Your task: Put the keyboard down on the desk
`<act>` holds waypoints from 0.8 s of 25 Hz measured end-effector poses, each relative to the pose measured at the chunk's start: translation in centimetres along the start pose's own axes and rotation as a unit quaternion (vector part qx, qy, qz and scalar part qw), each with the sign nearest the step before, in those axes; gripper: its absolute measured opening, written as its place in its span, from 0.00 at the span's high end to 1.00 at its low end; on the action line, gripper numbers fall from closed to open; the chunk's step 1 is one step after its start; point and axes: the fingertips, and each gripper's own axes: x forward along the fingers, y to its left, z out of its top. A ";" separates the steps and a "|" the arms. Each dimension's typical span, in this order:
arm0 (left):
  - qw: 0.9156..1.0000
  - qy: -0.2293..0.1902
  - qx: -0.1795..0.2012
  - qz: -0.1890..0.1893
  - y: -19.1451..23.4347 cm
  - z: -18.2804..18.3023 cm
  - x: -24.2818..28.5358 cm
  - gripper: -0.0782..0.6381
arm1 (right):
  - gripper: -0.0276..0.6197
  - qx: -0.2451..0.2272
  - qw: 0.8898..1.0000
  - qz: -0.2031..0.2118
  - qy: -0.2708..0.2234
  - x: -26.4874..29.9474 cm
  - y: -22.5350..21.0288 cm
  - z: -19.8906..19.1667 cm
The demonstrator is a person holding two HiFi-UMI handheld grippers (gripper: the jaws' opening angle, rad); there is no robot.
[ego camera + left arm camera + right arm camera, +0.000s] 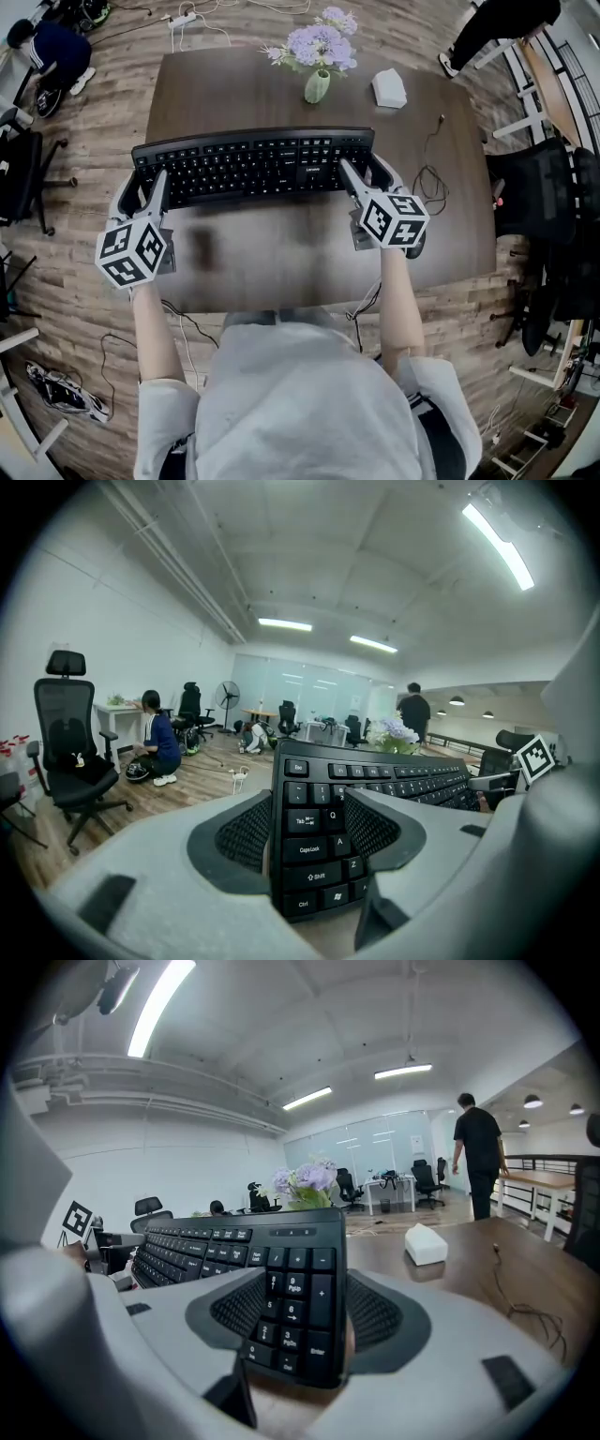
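A black keyboard (253,166) hangs level over the dark wooden desk (441,244), and its blurred shadow lies on the desktop below it. My left gripper (150,194) is shut on the keyboard's left end. My right gripper (361,180) is shut on its right end. In the left gripper view the keyboard (328,789) stands clamped between the jaws of that gripper (314,834) at the Tab and Shift keys. In the right gripper view the number pad end of the keyboard (295,1283) sits between the jaws of that gripper (295,1314).
A green vase of purple flowers (319,58) and a white box (388,88) stand at the desk's far edge. A thin cable (431,175) lies on the desk's right side. Office chairs (548,197) stand to the right. People are further off in the room.
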 end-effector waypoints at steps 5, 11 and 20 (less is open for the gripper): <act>0.999 0.031 -0.007 -0.008 1.0 -1.9 2.2 0.56 | 0.56 0.011 0.999 -0.014 0.028 1.5 -0.4 -2.0; 0.998 0.064 -0.013 -0.017 1.0 -4.0 4.7 0.56 | 0.56 0.023 0.998 -0.029 0.056 2.5 -1.6 -4.1; 0.993 0.108 -0.021 -0.029 2.3 -6.6 8.0 0.56 | 0.56 0.040 0.994 -0.048 0.094 4.8 -2.2 -6.9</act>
